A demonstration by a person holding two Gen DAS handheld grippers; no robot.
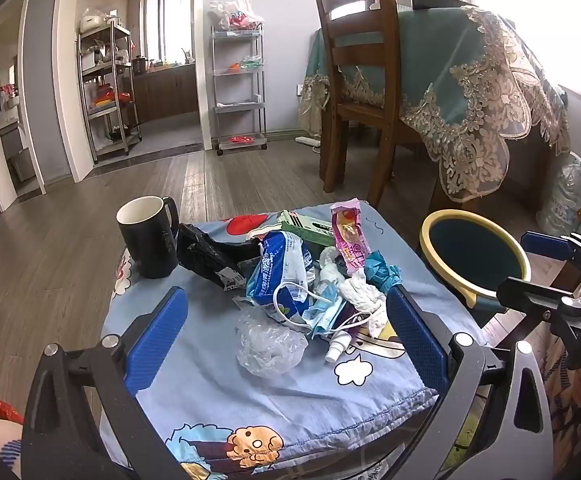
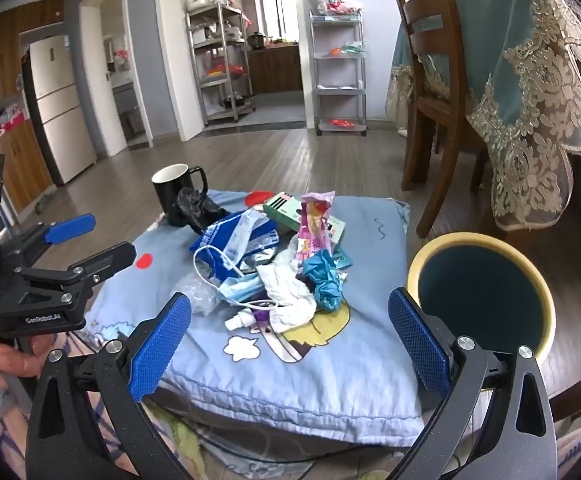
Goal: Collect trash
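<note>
1. Left gripper (image 1: 286, 336), seen from its own wrist camera, has its blue pads spread wide with nothing between them. The trash pile (image 1: 310, 280) lies straight ahead of the pads on the cartoon-print cloth (image 1: 218, 392).
   - Nearest, just ahead of the gap, sits a crumpled clear plastic wrap (image 1: 268, 346): likely feather-light, springy and slick, so I would pinch it across its bulk.
   - Beside it, toward the right pad, lies a small white bottle (image 1: 336, 347) on its side. It looks rigid, round and apt to roll; grip it across the body.
   - Farther ahead is a blue wipes packet (image 1: 280, 276) with a thin white cord looped over it, which could drag along.
   - A black mug (image 1: 148, 238) stands ahead to the left, touching a black bag; it hardly looks like trash.
   - The yellow-rimmed bin (image 1: 474, 256) stands off to the right, beyond the cloth.

2. Right gripper (image 2: 288, 332), in its own view, is likewise spread apart and holds nothing.
   - White crumpled tissue (image 2: 290, 292) and a teal crumpled wad (image 2: 326, 280) lie just ahead of the gap. Both look soft and compressible, easy to pinch at their thickest folds.
   - The pink snack wrapper (image 2: 314, 228) lies farther on. It looks thin and slippery; take it by an edge.
   - The bin opens just beyond the right pad, so the carry should be short.
</note>
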